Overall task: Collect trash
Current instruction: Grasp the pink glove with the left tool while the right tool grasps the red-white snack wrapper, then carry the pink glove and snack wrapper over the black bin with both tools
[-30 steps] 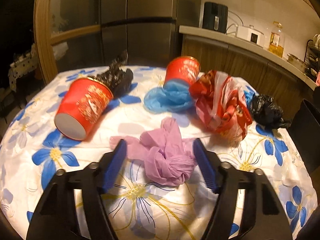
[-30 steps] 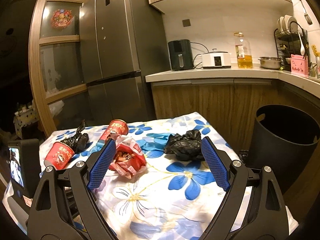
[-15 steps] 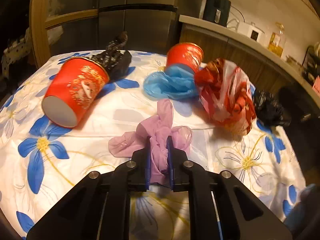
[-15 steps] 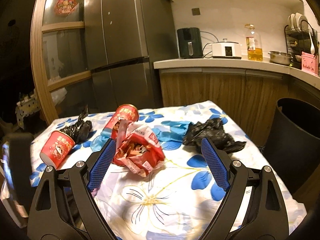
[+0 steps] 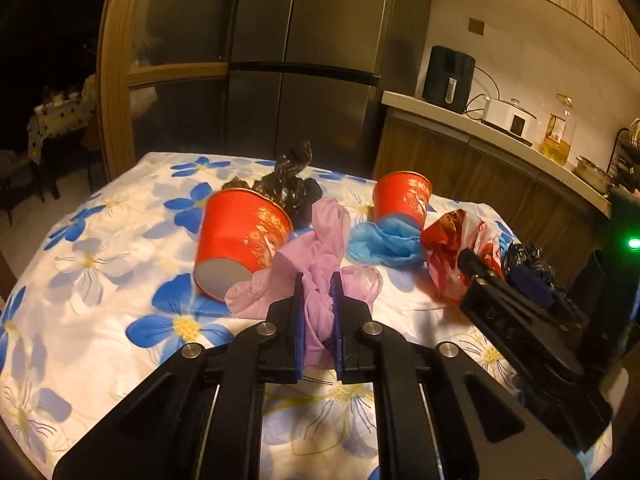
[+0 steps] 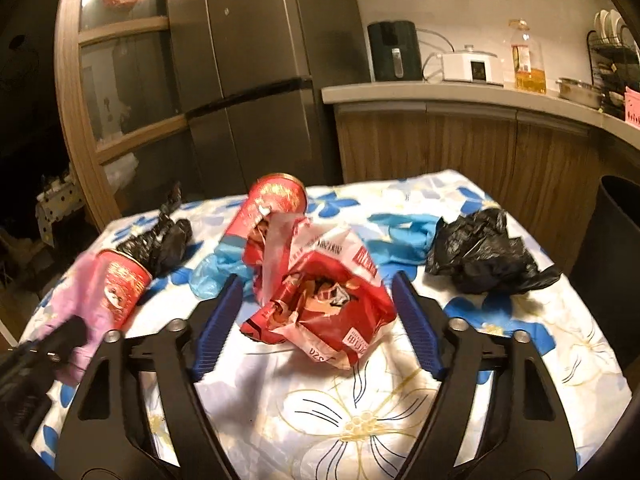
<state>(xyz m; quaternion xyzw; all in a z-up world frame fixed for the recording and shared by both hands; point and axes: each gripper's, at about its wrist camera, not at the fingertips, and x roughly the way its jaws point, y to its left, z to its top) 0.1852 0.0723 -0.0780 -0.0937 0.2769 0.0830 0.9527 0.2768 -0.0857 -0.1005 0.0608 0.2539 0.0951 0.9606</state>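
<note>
My left gripper [image 5: 317,320] is shut on a crumpled pink plastic bag [image 5: 320,248] and holds it above the floral tablecloth [image 5: 120,280]. The bag also shows blurred at the left of the right wrist view [image 6: 86,292]. My right gripper [image 6: 316,320] is open, its blue pads on either side of a crumpled red snack wrapper [image 6: 320,292] lying on the table. Two red paper cups [image 5: 240,240] [image 5: 402,198] lie on their sides. A blue bag [image 5: 384,240] and two black bags [image 6: 484,256] [image 6: 160,240] lie near them.
A black trash bin [image 6: 612,264] stands off the table's right edge. A steel fridge [image 6: 260,80] and a wooden counter [image 6: 460,96] with appliances stand behind the table. The right gripper's body [image 5: 520,328] shows at the right of the left wrist view.
My left gripper closed on the pink bag and lifted it off the cloth. My right gripper moved forward and down until its open fingers straddle the red wrapper.
</note>
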